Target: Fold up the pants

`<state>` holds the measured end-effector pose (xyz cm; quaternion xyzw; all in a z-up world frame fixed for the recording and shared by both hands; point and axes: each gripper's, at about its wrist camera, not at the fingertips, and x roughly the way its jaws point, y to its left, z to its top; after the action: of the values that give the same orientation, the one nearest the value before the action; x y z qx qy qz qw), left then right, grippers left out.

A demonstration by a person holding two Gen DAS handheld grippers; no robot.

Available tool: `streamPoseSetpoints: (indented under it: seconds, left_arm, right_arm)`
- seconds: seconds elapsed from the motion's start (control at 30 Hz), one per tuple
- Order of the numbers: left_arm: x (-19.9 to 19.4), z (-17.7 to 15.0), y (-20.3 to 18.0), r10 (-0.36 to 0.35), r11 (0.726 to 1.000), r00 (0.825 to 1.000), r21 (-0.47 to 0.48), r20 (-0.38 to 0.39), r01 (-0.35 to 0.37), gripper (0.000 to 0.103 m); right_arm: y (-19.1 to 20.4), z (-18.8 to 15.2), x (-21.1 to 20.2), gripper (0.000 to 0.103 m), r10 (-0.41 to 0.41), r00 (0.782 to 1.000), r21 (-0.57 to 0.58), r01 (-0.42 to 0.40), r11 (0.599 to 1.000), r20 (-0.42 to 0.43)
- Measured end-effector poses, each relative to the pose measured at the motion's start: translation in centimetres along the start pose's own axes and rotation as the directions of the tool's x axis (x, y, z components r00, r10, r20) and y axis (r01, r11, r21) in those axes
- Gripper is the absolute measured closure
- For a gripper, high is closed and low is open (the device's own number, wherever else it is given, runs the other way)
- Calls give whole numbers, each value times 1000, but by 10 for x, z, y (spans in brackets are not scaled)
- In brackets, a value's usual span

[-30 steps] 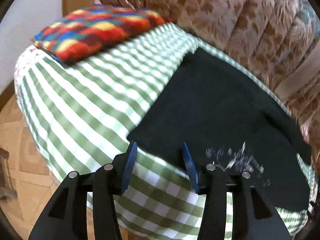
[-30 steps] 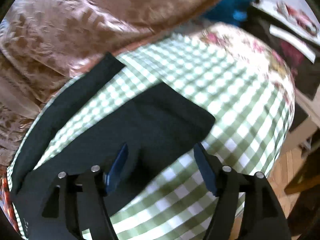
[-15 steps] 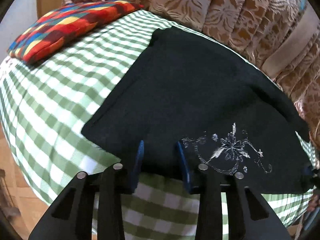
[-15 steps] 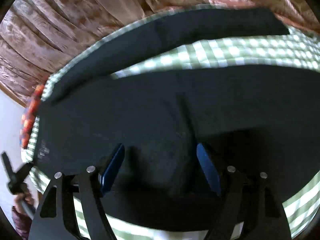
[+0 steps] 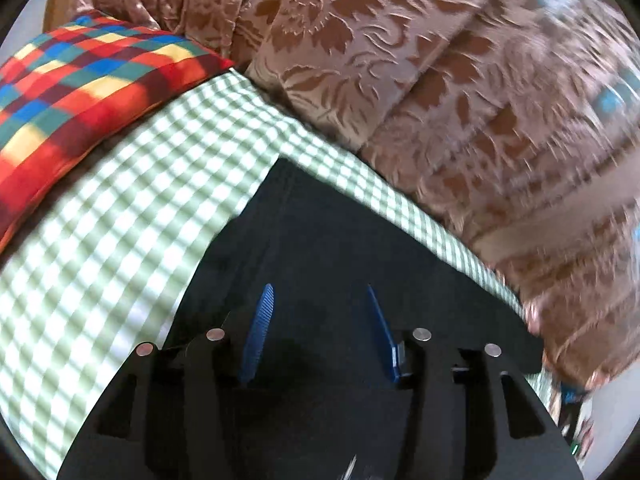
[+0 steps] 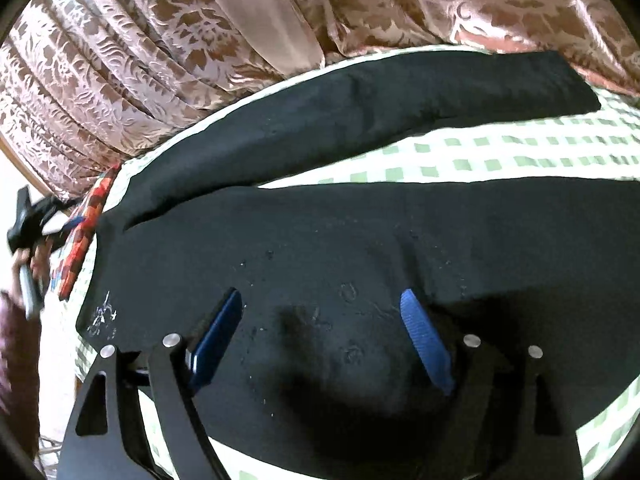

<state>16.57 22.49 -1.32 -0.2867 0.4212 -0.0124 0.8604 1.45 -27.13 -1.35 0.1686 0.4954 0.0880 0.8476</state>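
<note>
Two grippers hang over black pants (image 6: 360, 240) spread on a green-and-white checked cloth (image 5: 120, 232). Nearest the lens, the left gripper (image 5: 320, 300) has its blue fingers (image 5: 260, 320) spread wide above the dark fabric, gripping nothing. The right gripper (image 6: 320, 304) likewise stands with fingers wide apart over the seat of the pants, holding nothing. Beyond it, one leg (image 6: 380, 100) angles away from the other, with checked cloth showing between them. Farther off lies a multicoloured checked cushion (image 5: 80, 92), and behind everything hang brown floral curtains (image 5: 440, 80).
</note>
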Motion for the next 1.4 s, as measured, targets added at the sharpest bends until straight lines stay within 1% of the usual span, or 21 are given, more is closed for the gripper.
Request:
streamPoseSetpoints:
  seconds: [0.07,0.17,0.2,0.23,0.33,0.47,0.53,0.57,0.6,0.63,0.67,0.73,0.77,0.87,0.9,1.03,1.13,1.2,1.23,1.3,1.4]
  left_arm:
    - [22,27,0,-26,999,999,-49,-34,25,57]
    - [54,61,-6,32,998,999,-48,-36,-33,56]
    - [68,71,-5,45,997,997,-58,-61,-49,53]
    - [80,79,-2,65,994,994,-79,-83,-72,47]
    - [105,96,3,135,985,986,-96,-94,-144,46]
    - [133,108,11,194,969,973,-132,-127,-210,46]
    - [149,110,12,222,965,962,-108,-156,-240,47]
    - [156,110,10,248,961,953,-78,-175,-265,68]
    - [162,109,6,294,952,940,-29,-175,-304,80]
    - [162,108,2,309,950,939,-8,-154,-314,91]
    - [159,107,-2,295,955,947,-2,-127,-297,97]
    - [139,101,-21,262,964,965,58,-26,-261,98]
    - [132,98,-27,247,966,969,80,-1,-246,98]
    - [88,82,-51,145,975,984,156,101,-160,98]
    - [67,71,-59,86,975,986,190,142,-112,98]
    - [6,36,-78,-54,961,977,278,207,-6,98]
    - [-29,8,-83,-124,945,966,325,229,44,98]
    - [-55,-15,-82,-175,935,957,343,232,88,98]
    - [-64,-24,-79,-195,931,953,349,231,106,98]
    - [-83,-46,-73,-238,921,945,361,223,147,98]
    - [-99,-75,-63,-271,909,940,376,206,180,98]
  right_arm:
    - [0,1,11,20,0,1000,13,0,1000,-22]
    - [-2,2,20,16,-12,999,34,13,999,-41]
    - [-2,2,21,13,-1,999,43,3,999,-39]
    - [-2,3,21,12,5,999,50,-3,999,-37]
    - [-2,5,24,11,-4,999,56,6,998,-41]
    - [-1,6,26,9,-13,999,51,15,999,-44]
    - [0,6,27,9,-24,999,43,26,999,-44]
    - [1,6,27,9,-33,998,33,34,999,-45]
    - [3,5,28,9,-44,998,21,45,999,-45]
    - [5,5,29,9,-55,997,10,55,998,-45]
    - [6,4,29,8,-63,997,0,63,998,-45]
    - [8,3,31,8,-75,996,-21,74,997,-44]
    - [8,3,32,8,-77,996,-23,76,997,-44]
    - [6,2,31,8,-72,997,-24,71,997,-39]
    - [6,2,31,8,-71,997,-25,71,997,-37]
    - [9,3,31,8,-86,995,-48,84,995,-44]
    - [9,7,29,12,-81,995,-45,79,996,-58]
    - [9,15,24,28,-50,997,-33,48,998,-60]
    - [9,19,22,31,-26,998,-20,24,1000,-63]
    - [10,31,19,45,21,998,-2,-21,1000,-58]
    - [14,56,20,50,99,994,31,-98,995,-47]
